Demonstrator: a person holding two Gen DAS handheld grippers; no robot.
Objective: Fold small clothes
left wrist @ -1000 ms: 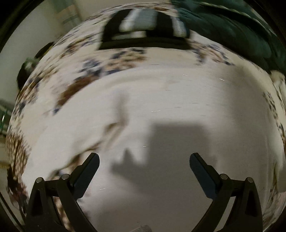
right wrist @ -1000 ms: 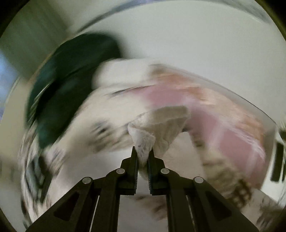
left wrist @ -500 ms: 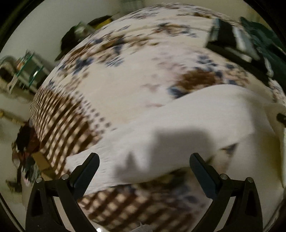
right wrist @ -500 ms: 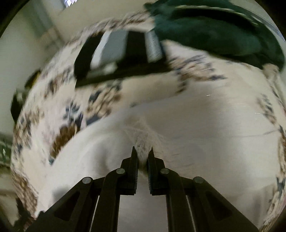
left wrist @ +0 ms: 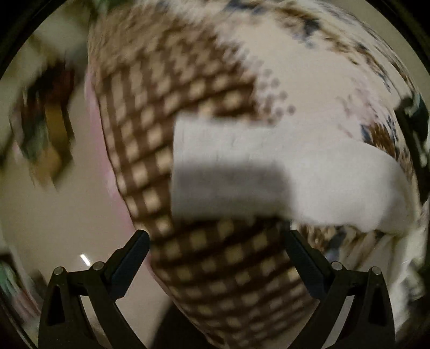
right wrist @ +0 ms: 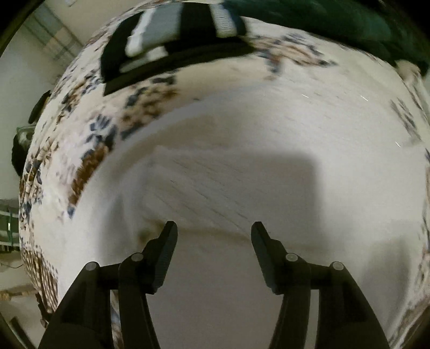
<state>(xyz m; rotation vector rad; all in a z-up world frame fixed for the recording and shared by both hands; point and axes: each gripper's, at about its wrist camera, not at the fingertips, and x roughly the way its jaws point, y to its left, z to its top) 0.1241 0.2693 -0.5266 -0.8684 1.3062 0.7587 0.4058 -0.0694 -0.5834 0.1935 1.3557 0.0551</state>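
Observation:
A white garment point(right wrist: 236, 177) lies spread on the patterned bedspread point(right wrist: 88, 139), with a folded layer just ahead of my right gripper point(right wrist: 214, 231), which is open and empty above it. In the left wrist view a sleeve-like white strip of the garment point(left wrist: 268, 166) stretches across the brown checked part of the bedspread point(left wrist: 150, 112). My left gripper point(left wrist: 216, 243) is open and empty, hovering just short of that strip near the bed's edge. Both views are blurred by motion.
A black and white folded stack point(right wrist: 172, 35) and a dark green garment point(right wrist: 336, 21) lie at the far side of the bed. The floor point(left wrist: 53, 204) and blurred clutter point(left wrist: 45, 128) lie left of the bed edge.
My right gripper opened and let go of the white garment onto itself. My left gripper swung left toward the bed edge and the garment's sleeve, staying open.

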